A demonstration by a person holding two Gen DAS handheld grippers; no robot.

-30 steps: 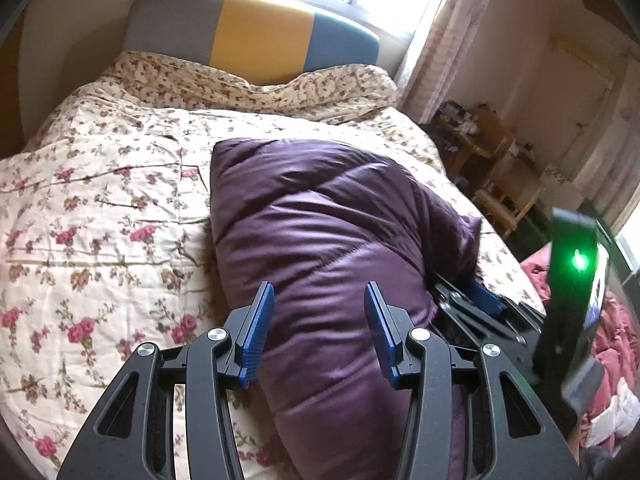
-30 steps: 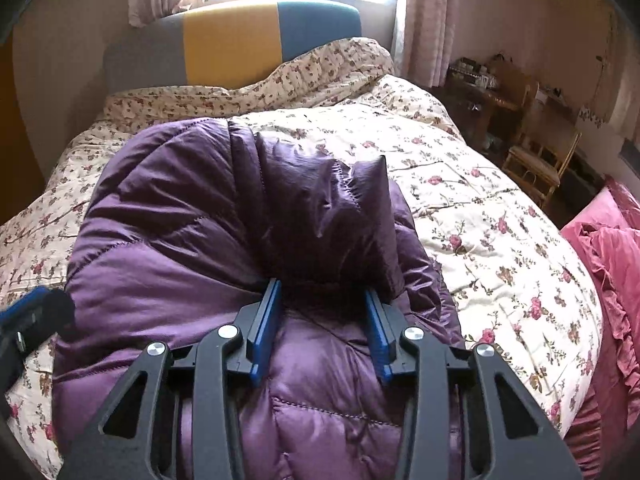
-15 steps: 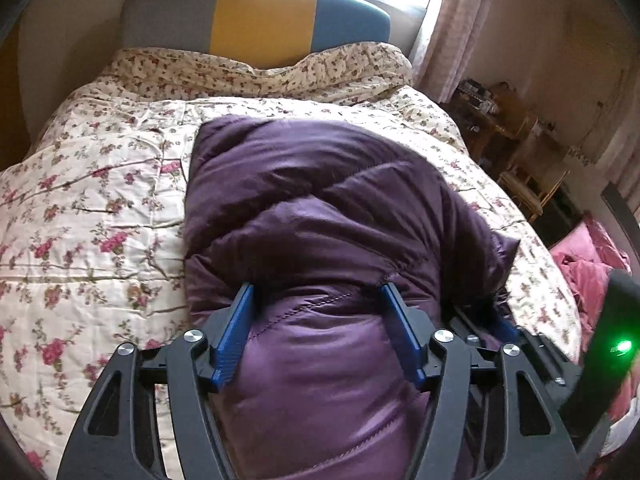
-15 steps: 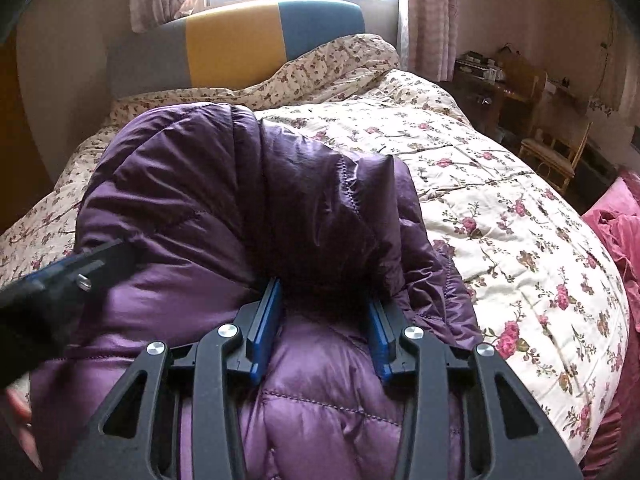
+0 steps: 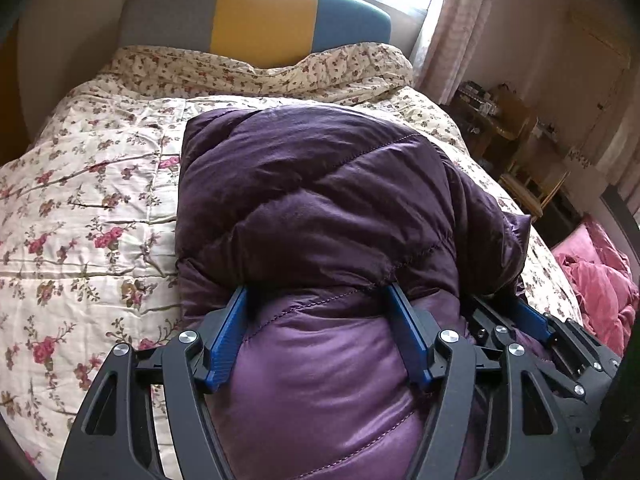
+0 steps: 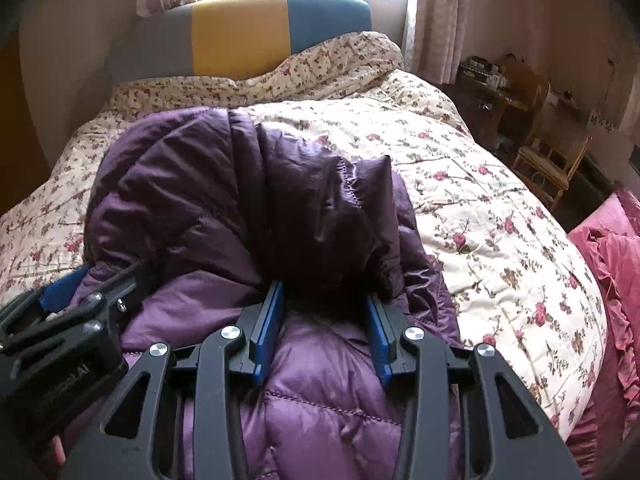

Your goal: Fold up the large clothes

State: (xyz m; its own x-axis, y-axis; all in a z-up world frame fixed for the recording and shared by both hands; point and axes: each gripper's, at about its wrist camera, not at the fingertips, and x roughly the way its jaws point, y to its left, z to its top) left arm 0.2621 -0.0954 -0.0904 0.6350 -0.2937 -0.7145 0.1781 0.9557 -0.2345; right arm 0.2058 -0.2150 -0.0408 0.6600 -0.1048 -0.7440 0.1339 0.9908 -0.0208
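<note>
Around the purple coat (image 5: 320, 208), floral quilt (image 5: 92, 200).

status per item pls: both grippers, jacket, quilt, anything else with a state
left gripper: open, fingers spread, tips tucked under the jacket fold
right gripper: open, tips under the bunched fold
purple puffer jacket: folded over on itself, bulky, lying on the quilt
floral quilt: spread over the bed, rumpled near the headboard
pink bedding: crumpled beside the bed
</note>
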